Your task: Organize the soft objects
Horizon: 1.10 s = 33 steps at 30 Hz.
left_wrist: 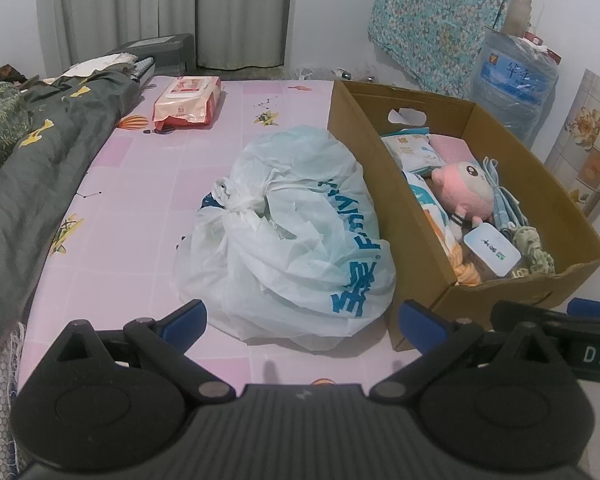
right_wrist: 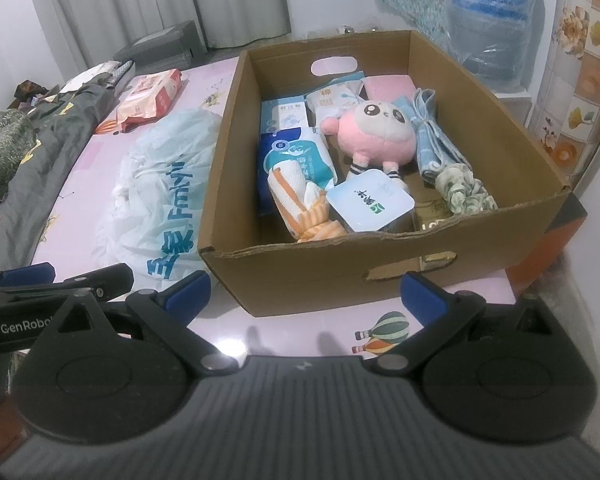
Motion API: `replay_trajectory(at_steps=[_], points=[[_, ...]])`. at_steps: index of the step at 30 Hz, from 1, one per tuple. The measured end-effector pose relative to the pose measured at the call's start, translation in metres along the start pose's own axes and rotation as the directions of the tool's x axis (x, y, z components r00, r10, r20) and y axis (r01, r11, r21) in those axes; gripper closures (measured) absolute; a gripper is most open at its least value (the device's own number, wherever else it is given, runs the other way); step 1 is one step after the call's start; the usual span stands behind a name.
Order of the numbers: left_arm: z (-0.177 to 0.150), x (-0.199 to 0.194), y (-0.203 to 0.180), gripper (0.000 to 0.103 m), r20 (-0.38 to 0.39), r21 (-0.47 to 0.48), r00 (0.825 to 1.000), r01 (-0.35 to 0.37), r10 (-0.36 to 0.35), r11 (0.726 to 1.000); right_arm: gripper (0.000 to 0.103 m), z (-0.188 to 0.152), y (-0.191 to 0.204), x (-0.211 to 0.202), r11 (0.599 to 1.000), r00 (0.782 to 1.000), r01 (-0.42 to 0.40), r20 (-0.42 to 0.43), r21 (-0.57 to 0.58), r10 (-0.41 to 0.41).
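A cardboard box (right_wrist: 308, 276) stands on the pink bed sheet and also shows in the left wrist view (left_wrist: 352, 120). It holds a pink plush doll (right_wrist: 374, 136), tissue packs (right_wrist: 296, 156), a blue folded towel (right_wrist: 432, 140), an orange striped cloth (right_wrist: 300, 204) and a green scrunchie (right_wrist: 464, 190). A tied white plastic bag (left_wrist: 292, 240) lies left of the box. A red wet-wipes pack (left_wrist: 188, 100) lies far back on the bed. My left gripper (left_wrist: 302, 320) is open and empty, just before the bag. My right gripper (right_wrist: 304, 294) is open and empty, before the box's near wall.
A dark grey quilt (left_wrist: 40, 152) covers the bed's left side. A blue water jug (left_wrist: 508, 84) stands behind the box by the wall. A floral cloth (left_wrist: 440, 12) hangs on the wall. Curtains (left_wrist: 160, 8) hang at the back.
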<state>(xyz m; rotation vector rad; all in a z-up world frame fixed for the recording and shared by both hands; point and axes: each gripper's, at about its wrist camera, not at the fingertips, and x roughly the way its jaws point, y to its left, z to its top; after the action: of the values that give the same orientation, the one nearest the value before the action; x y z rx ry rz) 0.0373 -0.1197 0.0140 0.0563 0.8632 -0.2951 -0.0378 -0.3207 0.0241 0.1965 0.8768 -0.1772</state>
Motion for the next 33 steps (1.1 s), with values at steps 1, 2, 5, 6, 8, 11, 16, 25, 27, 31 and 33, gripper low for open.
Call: replay_trajectory(at_steps=[1,2,5,6,8,11,16,25,27,31,33], points=[[0.0001,0.0,0.0002,0.0,0.0,0.0,1.0,0.0,0.0,1.0,0.001,0.0,0.0,0.0,1.0,1.0,0.0,0.0,0.0,0.0],[0.0002,0.0,0.0002,0.0,0.0,0.0,1.0,0.0,0.0,1.0,0.001,0.0,0.0001,0.0,1.0,1.0,0.0,0.0,0.0,0.0],[-0.0004,0.0006,-0.0005,0.0,-0.002,-0.001,1.0,-0.001,0.001,1.0,0.001,-0.0007,0.0005,-0.0002,1.0,1.0,0.0,-0.001,0.001,0.0],[-0.0007,0.0009,-0.0005,0.0,-0.003,-0.002,1.0,-0.001,0.001,1.0,0.001,0.0,0.0006,0.0001,1.0,1.0,-0.001,-0.003,0.001,0.001],[-0.0006,0.0008,-0.0004,0.0,-0.003,-0.001,1.0,-0.001,0.001,1.0,0.001,-0.0003,0.0006,0.0001,1.0,1.0,-0.002,-0.006,0.002,0.002],[-0.001,0.0007,-0.0007,0.001,-0.003,-0.002,1.0,0.0,0.0,1.0,0.001,-0.0001,0.0005,0.0002,1.0,1.0,-0.004,-0.008,0.002,0.004],[-0.0003,0.0007,-0.0001,0.001,-0.004,-0.002,1.0,0.0,0.0,1.0,0.001,0.0011,-0.0008,0.002,1.0,1.0,-0.01,-0.014,0.003,0.01],[-0.0005,0.0005,0.0001,0.001,-0.002,-0.003,1.0,0.0,0.0,1.0,0.001,0.0032,-0.0024,0.0031,1.0,1.0,-0.018,-0.02,0.007,0.018],[-0.0007,0.0004,-0.0001,0.001,-0.001,-0.002,1.0,0.0,0.0,1.0,0.001,0.0035,-0.0025,0.0032,1.0,1.0,-0.02,-0.02,0.008,0.02],[-0.0002,0.0002,-0.0002,0.001,-0.001,-0.002,1.0,0.001,-0.001,1.0,0.001,0.0034,-0.0025,0.0031,1.0,1.0,-0.019,-0.021,0.008,0.02],[-0.0003,0.0002,-0.0002,0.001,-0.001,-0.002,1.0,0.001,-0.001,1.0,0.001,0.0034,-0.0025,0.003,1.0,1.0,-0.02,-0.02,0.007,0.02]])
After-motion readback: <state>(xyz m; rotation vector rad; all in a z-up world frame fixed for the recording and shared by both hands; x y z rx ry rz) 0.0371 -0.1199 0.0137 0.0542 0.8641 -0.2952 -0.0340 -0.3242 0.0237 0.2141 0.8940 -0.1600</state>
